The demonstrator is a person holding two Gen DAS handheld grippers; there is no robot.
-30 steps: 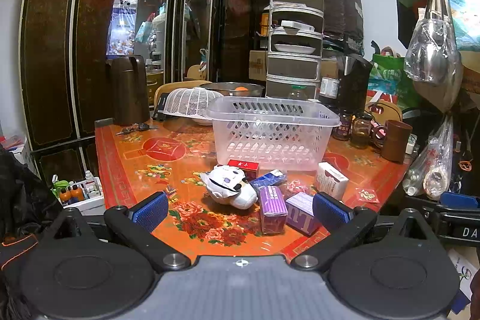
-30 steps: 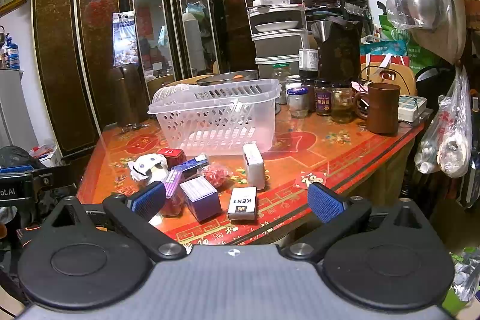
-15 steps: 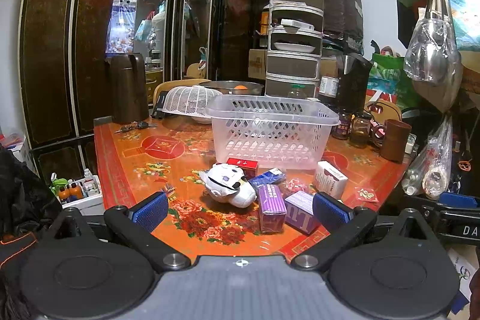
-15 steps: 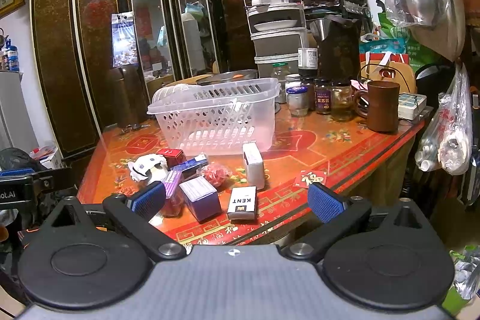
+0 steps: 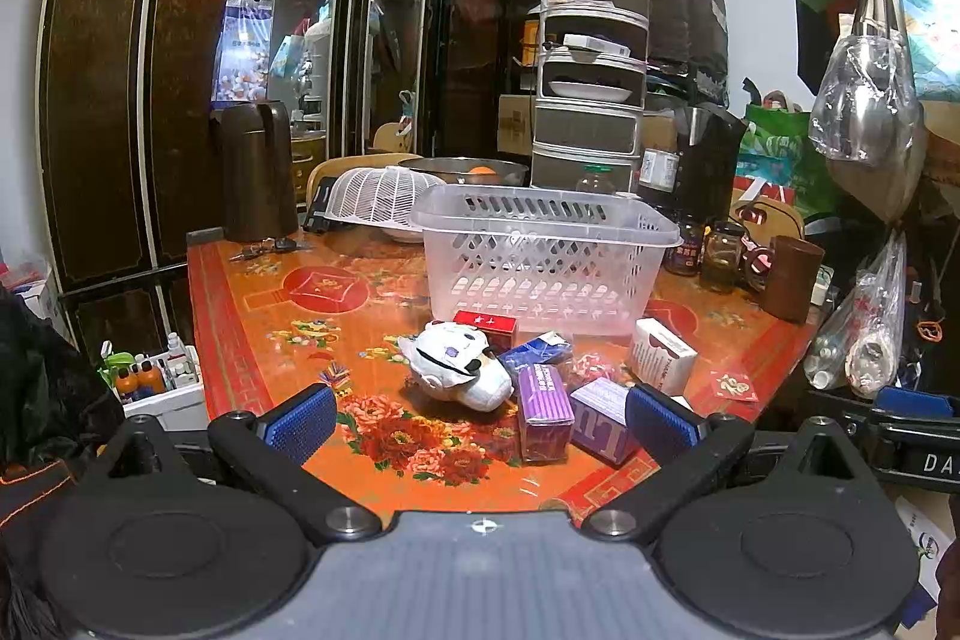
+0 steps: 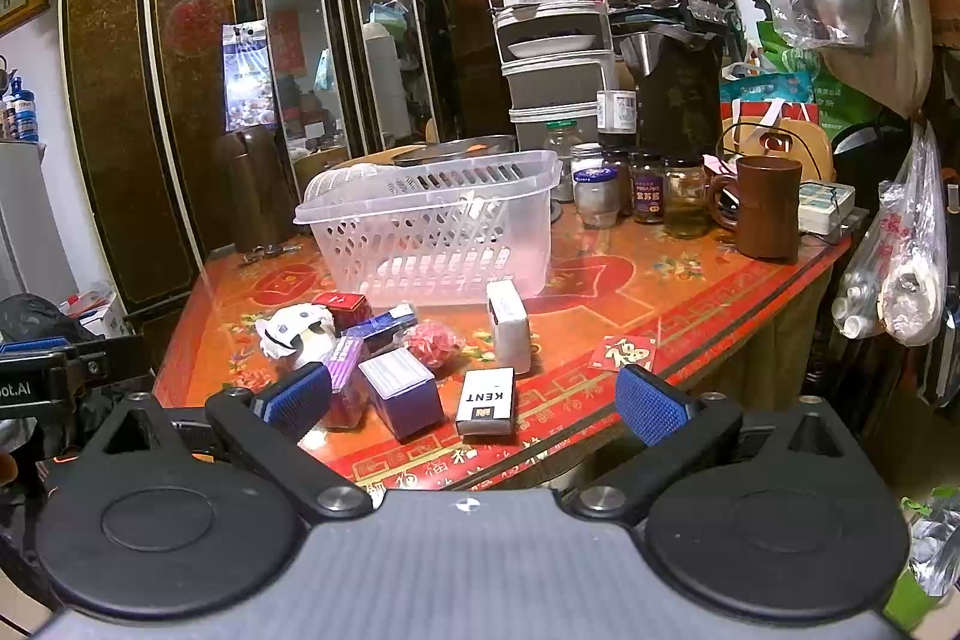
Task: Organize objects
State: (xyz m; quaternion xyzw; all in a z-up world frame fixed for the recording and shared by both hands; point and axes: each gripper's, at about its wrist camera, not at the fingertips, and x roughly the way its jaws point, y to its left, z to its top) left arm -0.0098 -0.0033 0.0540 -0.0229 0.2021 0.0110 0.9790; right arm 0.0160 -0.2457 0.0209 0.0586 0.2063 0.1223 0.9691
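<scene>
left tool (image 5: 480, 415) spread, empty | right tool (image 6: 474, 403) spread, empty | basket (image 5: 543, 256) beyond boxes

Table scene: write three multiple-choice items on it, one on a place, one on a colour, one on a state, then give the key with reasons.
1. Where does the KENT pack lie?
A. inside the clear basket
B. flat on the table near its front edge
C. on the brown mug

2. What colour are the pads of the right tool?
A. blue
B. yellow
C. white

3. How is the clear basket now?
A. tipped on its side
B. upright and holding nothing
C. upright and packed with boxes

Key: 1 B, the pack lies label up on the table, in front of the basket. 2 A, both pads show blue. 3 B, the table shows through its slotted walls, and the boxes lie outside it.
</scene>
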